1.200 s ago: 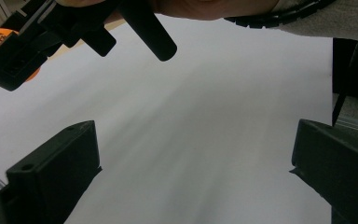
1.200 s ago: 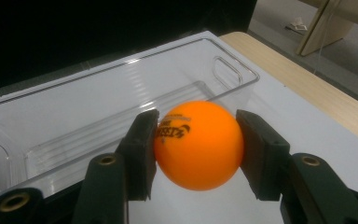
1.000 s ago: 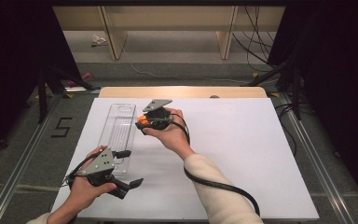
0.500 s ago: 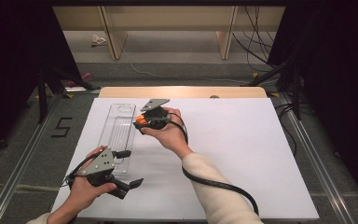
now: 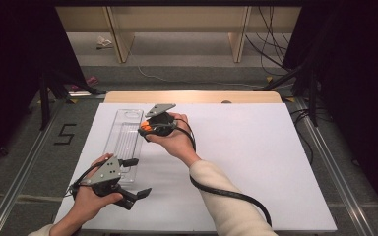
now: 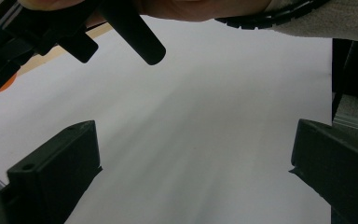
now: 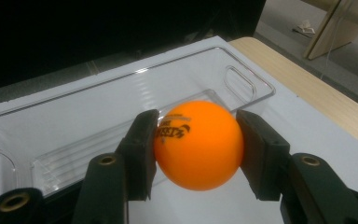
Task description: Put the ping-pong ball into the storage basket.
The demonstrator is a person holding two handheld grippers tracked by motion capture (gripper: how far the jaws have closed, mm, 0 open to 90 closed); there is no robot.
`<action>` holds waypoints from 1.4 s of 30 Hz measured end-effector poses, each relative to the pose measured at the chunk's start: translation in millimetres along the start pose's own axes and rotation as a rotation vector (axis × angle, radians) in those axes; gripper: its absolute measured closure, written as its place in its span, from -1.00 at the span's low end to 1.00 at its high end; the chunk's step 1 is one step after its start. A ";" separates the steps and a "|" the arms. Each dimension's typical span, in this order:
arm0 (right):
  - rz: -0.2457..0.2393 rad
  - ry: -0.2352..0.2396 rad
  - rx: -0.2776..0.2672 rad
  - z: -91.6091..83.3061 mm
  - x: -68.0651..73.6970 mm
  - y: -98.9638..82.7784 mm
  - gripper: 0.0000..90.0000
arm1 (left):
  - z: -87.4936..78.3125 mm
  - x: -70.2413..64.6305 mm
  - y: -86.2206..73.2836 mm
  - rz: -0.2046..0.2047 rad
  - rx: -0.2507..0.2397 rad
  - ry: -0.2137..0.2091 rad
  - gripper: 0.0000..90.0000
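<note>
Counter (image 5: 256, 162): white top, pale wooden strip (image 5: 192, 97) along the far edge. Floor (image 5: 187, 73): grey, marked with a black numeral 5 (image 5: 65, 133) at the left; metal rails (image 5: 325, 152) are laid along both sides. Wooden furniture legs (image 5: 118, 34) and loose cables (image 5: 270, 29) are seen beyond. Black drapes (image 5: 354, 73) are hung at both sides.

Orange ball (image 7: 198, 144) with black lettering, between black jaws. Clear, colourless tray (image 5: 124, 142) with faint ribbed lines on its floor. White table sheet (image 5: 256, 162); pale wood edge (image 5: 192, 97) beyond it. Cream sleeve (image 5: 226, 206), black cable (image 5: 226, 194). Grey plate (image 5: 106, 170) atop the black left gripper (image 5: 134, 178).
</note>
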State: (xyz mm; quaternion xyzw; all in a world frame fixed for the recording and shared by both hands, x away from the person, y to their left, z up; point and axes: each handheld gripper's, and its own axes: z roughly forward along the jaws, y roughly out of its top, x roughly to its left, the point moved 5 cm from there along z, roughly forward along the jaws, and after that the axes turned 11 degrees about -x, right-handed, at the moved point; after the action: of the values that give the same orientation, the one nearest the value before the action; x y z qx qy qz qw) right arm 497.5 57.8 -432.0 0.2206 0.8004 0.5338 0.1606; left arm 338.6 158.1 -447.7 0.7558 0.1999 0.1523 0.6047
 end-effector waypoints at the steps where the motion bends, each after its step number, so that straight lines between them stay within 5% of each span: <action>1: 0.002 0.001 0.002 0.5 0.6 0.1 0.15 | 0.0 0.0 0.0 0.000 0.000 0.000 -0.99; 42: -0.019 0.048 0.013 18.3 15.5 8.7 0.15 | -0.2 -0.6 0.0 0.006 0.003 -0.002 -0.98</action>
State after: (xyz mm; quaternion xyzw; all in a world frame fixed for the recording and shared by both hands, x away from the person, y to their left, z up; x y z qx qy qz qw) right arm 494.9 83.2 -431.2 0.2012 0.8095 0.5322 0.1447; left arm 338.0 158.0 -447.7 0.7576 0.1973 0.1533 0.6031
